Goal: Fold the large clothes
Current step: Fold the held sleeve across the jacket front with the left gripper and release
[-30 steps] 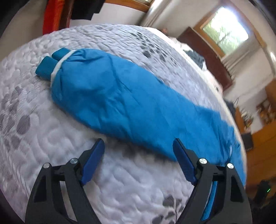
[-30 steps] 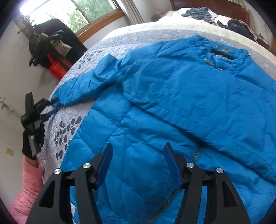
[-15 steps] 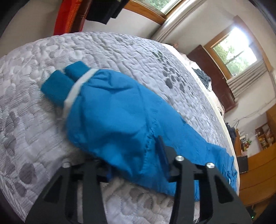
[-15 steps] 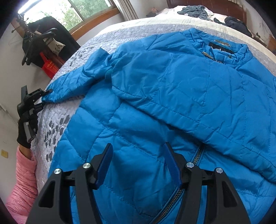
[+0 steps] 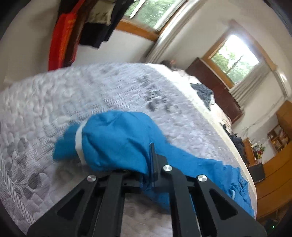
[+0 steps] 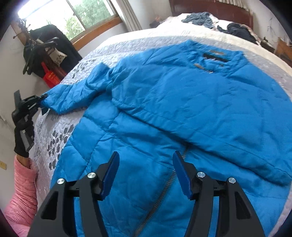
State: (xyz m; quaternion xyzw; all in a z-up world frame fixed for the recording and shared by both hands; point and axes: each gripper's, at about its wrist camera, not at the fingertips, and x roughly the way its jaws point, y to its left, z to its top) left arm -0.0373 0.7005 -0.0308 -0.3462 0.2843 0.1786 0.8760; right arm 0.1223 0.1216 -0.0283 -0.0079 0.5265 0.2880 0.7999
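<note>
A blue jacket point(image 6: 182, 113) lay spread on the quilted bed point(image 5: 91, 91). The left gripper point(image 5: 146, 175) had its fingers clamped on the jacket's sleeve point(image 5: 116, 140) near the cuff. The right gripper point(image 6: 146, 173) hovered over the jacket's lower front, fingers apart.

jacket point(image 6: 182, 102): smooth quilted cloth, faint sheen | bedspread point(image 5: 54, 94): matt stitched fabric | headboard point(image 6: 209, 7): glossy wood

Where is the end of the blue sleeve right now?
In the left wrist view the sleeve sits bunched in the left gripper, above the grey quilt.
</note>
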